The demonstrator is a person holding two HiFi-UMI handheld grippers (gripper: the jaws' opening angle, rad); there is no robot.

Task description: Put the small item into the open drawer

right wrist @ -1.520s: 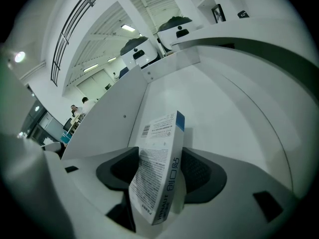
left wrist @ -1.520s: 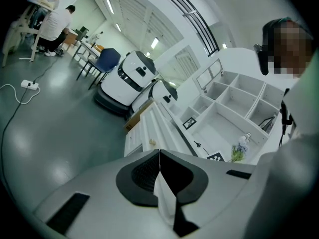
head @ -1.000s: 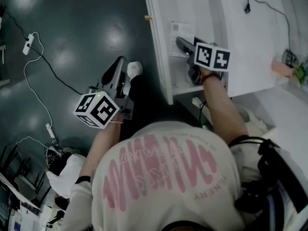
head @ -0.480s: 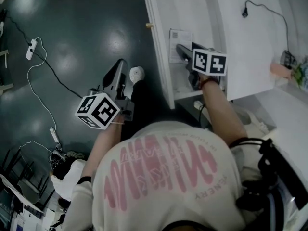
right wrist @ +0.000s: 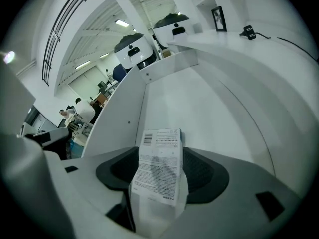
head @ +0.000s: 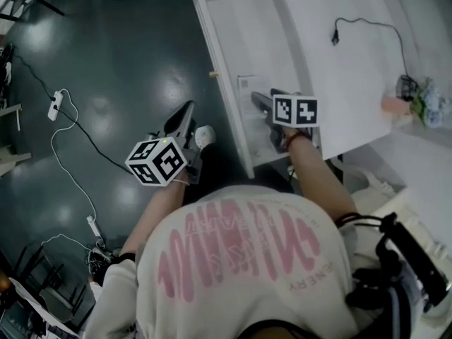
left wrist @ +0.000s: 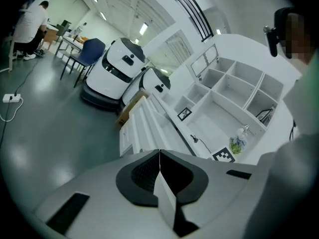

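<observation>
Right gripper (right wrist: 159, 156) fingers pinch a likely light, floppy packet (right wrist: 160, 183) flat-faced over the drawer (head: 247, 34); left gripper (left wrist: 158, 171) fingers pressed together.

Left gripper (left wrist: 159, 158) jaws pressed together, nothing between; beyond: white drawer unit (left wrist: 142, 129), open shelving (left wrist: 234, 91), rounded white machines (left wrist: 117, 73).

The right arm (head: 314, 168) stretches forward to the far side. The right gripper (head: 258, 99) points away from the body, its jaws clamped on a small labelled packet (right wrist: 160, 166). The left arm (head: 157, 214) is bent and held out to the left. The left gripper (head: 185, 113) points forward, its jaws pressed together with nothing between them.
</observation>
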